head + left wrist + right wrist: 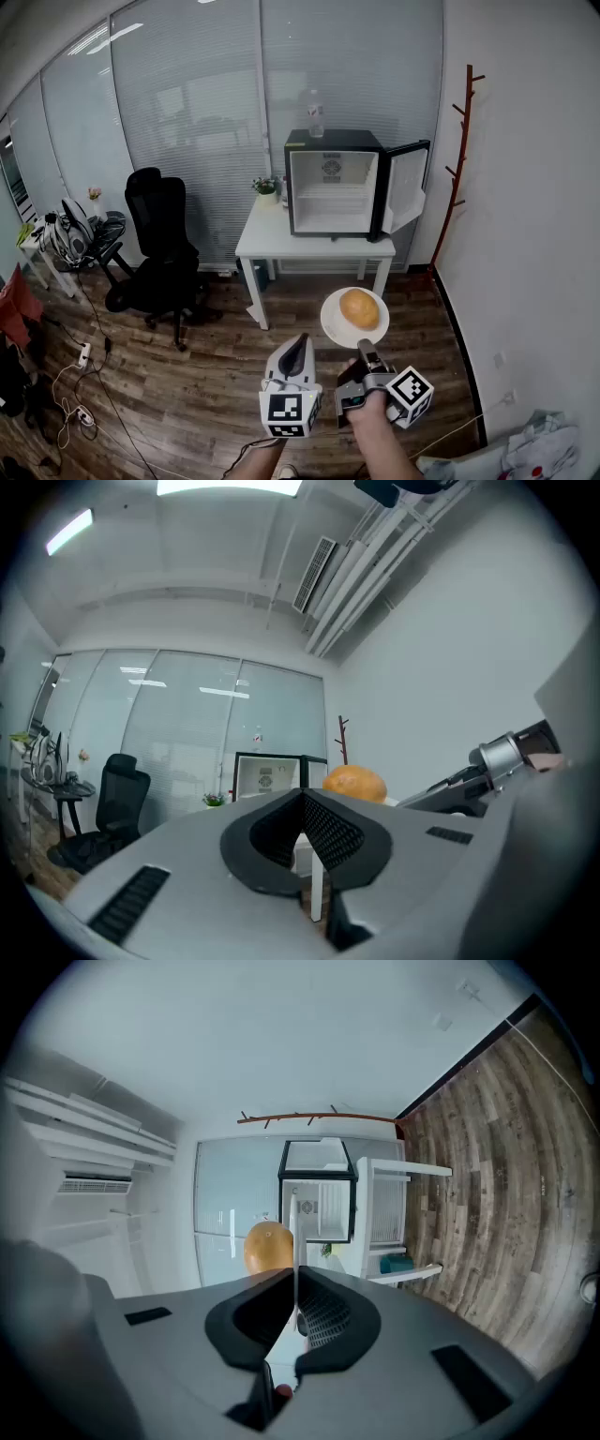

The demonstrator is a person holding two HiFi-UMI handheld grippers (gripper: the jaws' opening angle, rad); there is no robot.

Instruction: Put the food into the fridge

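A round golden-brown bun (pixel 359 307) lies on a white plate (pixel 330 328) that I hold in the air over the wooden floor. My right gripper (pixel 364 349) is shut on the plate's near rim; in the right gripper view the plate's thin edge (pixel 294 1232) runs between the closed jaws of the right gripper (pixel 294 1279), with the bun (pixel 267 1246) to its left. My left gripper (pixel 298 342) hangs just left of the plate, shut and holding nothing; the left gripper (pixel 302 799) shows its pads together. A small black fridge (pixel 333 183) stands ahead with its door (pixel 405 186) swung open to the right.
The fridge sits on a white table (pixel 272 239) beside a small plant (pixel 266 187), with a bottle (pixel 316 114) on its top. A black office chair (pixel 159 244) stands to the left, a red coat rack (pixel 459 141) by the right wall. Cables lie on the floor at the left.
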